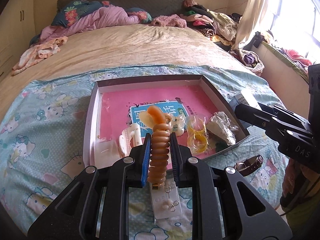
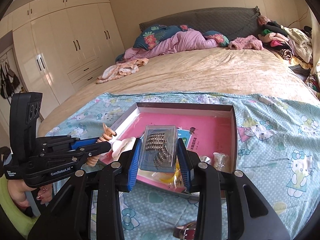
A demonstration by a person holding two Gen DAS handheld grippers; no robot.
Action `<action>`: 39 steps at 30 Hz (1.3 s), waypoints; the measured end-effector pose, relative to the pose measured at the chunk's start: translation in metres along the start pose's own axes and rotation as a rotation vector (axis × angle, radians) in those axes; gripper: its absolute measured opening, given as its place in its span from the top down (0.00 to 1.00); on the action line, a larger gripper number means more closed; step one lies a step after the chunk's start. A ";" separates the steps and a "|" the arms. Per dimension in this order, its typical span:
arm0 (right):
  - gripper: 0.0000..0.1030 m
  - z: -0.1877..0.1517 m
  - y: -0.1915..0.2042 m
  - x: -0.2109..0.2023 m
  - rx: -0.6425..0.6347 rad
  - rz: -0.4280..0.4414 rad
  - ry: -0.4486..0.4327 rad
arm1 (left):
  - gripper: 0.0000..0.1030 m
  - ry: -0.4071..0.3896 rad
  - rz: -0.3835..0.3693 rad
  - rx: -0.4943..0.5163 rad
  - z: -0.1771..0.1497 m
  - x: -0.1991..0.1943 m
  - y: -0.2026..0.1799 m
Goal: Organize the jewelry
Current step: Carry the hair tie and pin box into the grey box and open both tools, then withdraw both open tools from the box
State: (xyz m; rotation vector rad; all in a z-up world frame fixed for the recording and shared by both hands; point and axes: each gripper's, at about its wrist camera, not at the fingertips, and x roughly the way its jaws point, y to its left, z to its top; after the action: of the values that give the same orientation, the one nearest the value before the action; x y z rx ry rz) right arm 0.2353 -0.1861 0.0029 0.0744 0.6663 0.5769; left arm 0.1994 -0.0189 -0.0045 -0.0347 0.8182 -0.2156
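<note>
- Left wrist: earring card lies nearest, under the left gripper, which clamps an orange coil above the tray's near edge; "DAS" shows at right.
- Right wrist: right gripper grips a clear case of rhinestones over the tray; "GenRobot.AI" marks the left gripper.

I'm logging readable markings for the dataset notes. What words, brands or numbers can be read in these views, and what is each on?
"GenRobot.AI": on the side of the left gripper.
"Data Acquisition System": small print on the same gripper body, barely legible.
"DAS": on the right gripper, cut off at the picture's edge.
Large Chinese characters on the pink book cover in the box: partly hidden, unreadable.
Card with earrings: print too small.
</note>
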 end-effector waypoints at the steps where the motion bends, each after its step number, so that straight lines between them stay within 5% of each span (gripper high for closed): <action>1: 0.67 0.000 -0.001 0.003 0.000 -0.003 0.006 | 0.89 0.005 -0.002 -0.001 0.001 0.003 0.000; 21: 0.67 -0.009 -0.013 0.044 0.028 -0.036 0.103 | 0.88 0.086 -0.014 0.000 -0.001 0.048 0.001; 24: 0.67 -0.009 -0.015 0.046 0.033 -0.038 0.111 | 0.73 0.085 -0.010 0.003 -0.001 0.047 0.002; 31: 0.66 -0.010 -0.015 0.051 0.043 -0.042 0.137 | 0.66 0.083 -0.007 0.003 -0.002 0.044 0.002; 35: 0.63 -0.011 -0.015 0.050 0.055 -0.044 0.138 | 0.64 0.079 -0.003 0.000 -0.002 0.042 0.003; 39: 0.47 -0.010 -0.016 0.043 0.064 -0.054 0.122 | 0.63 0.075 -0.003 -0.004 -0.002 0.035 0.004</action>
State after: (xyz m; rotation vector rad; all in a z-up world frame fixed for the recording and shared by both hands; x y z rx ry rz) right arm 0.2646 -0.1776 -0.0333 0.0810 0.8029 0.5113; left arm 0.2222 -0.0226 -0.0316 -0.0321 0.8931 -0.2193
